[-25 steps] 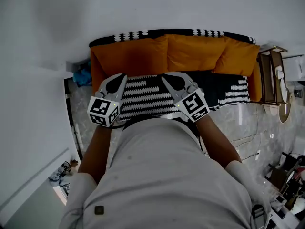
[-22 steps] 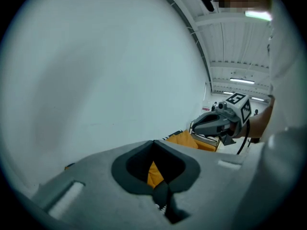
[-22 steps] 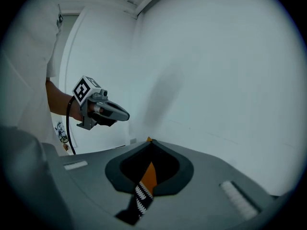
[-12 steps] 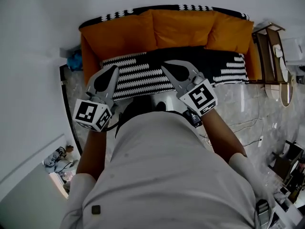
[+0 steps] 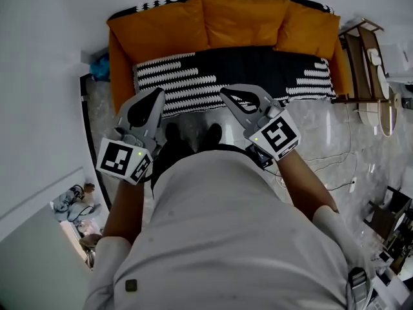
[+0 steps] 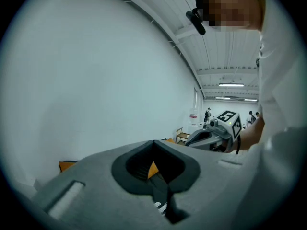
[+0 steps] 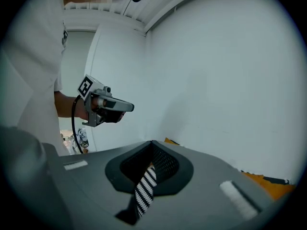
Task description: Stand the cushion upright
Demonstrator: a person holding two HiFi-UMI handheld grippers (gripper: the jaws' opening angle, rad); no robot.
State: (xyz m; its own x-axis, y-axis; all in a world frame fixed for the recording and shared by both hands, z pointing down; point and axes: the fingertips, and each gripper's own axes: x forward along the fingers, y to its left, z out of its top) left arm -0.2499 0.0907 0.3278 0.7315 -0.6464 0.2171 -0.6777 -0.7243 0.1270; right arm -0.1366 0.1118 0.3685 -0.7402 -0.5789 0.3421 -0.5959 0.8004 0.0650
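Both the left gripper [image 5: 155, 99] and right gripper [image 5: 230, 96] are pinched shut, empty, well short of the sofa [image 5: 117, 70], where soft, light orange cushions [image 5: 242, 21] lean along its back, probably easiest pinched by a top corner.

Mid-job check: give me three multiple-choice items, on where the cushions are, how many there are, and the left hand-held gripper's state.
1. The orange cushions sit: A along the sofa back; B at the seat's front edge; C off the sofa.
2. Cushions: A two; B three; C five.
3. The left hand-held gripper is: A wide open; B shut, empty; C clamped on a cushion.
A, they line the backrest; B, three stand side by side; B, its jaws meet on nothing.
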